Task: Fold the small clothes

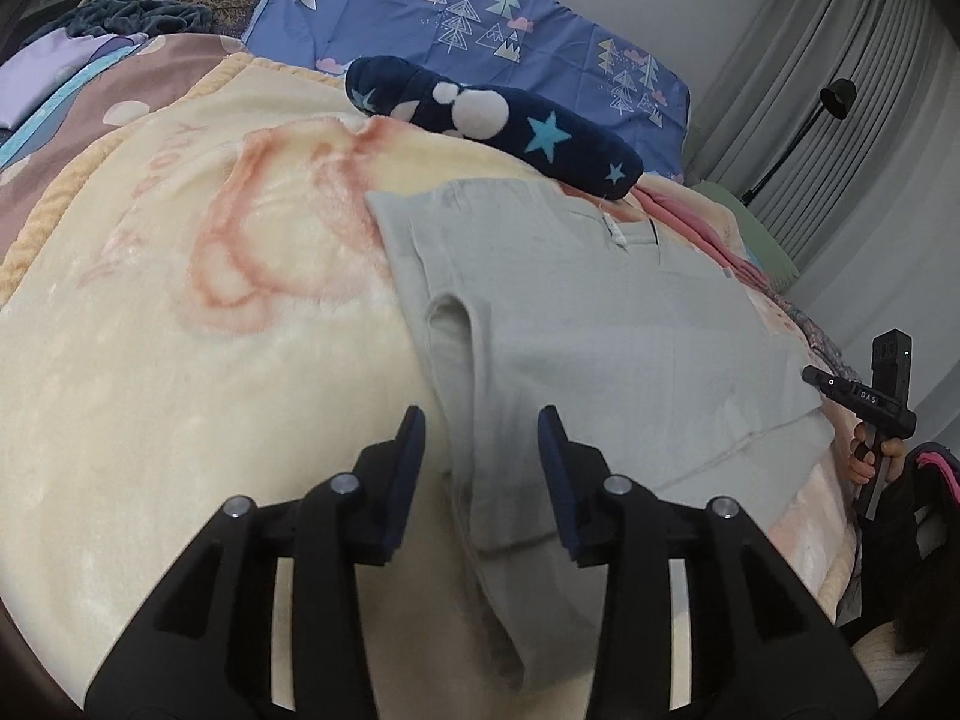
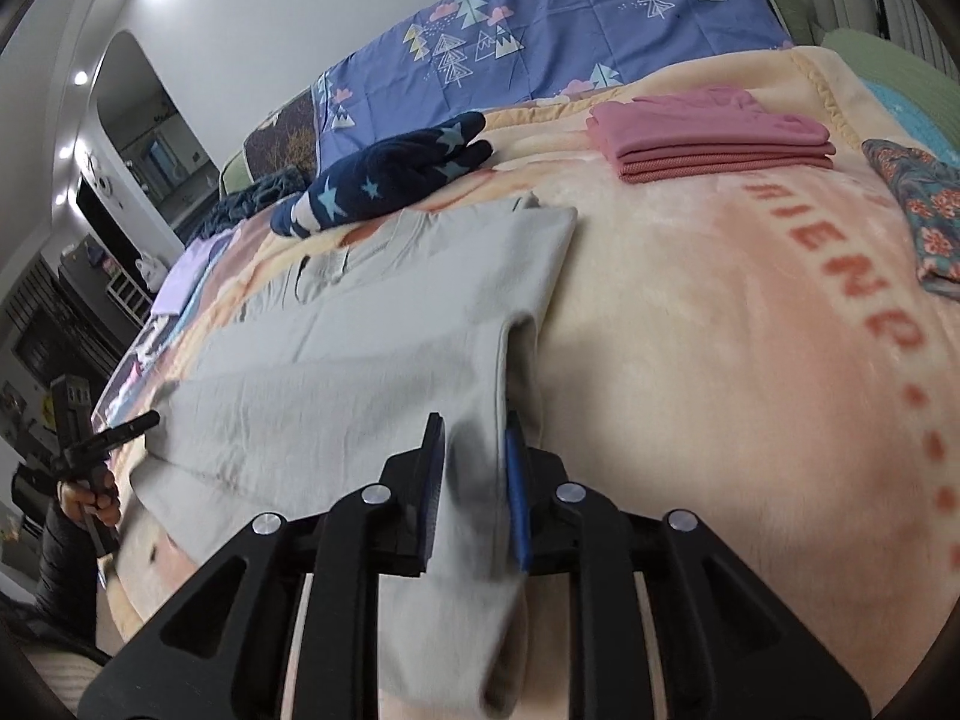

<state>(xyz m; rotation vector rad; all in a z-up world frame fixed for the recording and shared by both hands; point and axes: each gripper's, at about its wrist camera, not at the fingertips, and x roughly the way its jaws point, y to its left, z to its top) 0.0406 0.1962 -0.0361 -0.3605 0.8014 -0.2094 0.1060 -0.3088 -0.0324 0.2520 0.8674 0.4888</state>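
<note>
A pale grey T-shirt [image 1: 600, 324] lies flat on a cream blanket [image 1: 180, 300], collar toward the pillows. My left gripper [image 1: 480, 456] is open over the shirt's left bottom corner, and the cloth hangs down between its jaws. In the right wrist view the shirt [image 2: 372, 336] lies to the left. My right gripper [image 2: 474, 480] has its jaws narrowly apart around the shirt's right bottom edge, and I cannot tell if they pinch it. The right gripper also shows in the left wrist view [image 1: 864, 396], and the left gripper in the right wrist view [image 2: 108, 432].
A navy star-patterned garment [image 1: 492, 114] lies behind the shirt's collar. A folded pink stack [image 2: 714, 138] and a floral cloth [image 2: 924, 210] lie at the far right of the blanket [image 2: 720, 360]. A blue tree-print pillow [image 1: 480, 24] lines the head of the bed.
</note>
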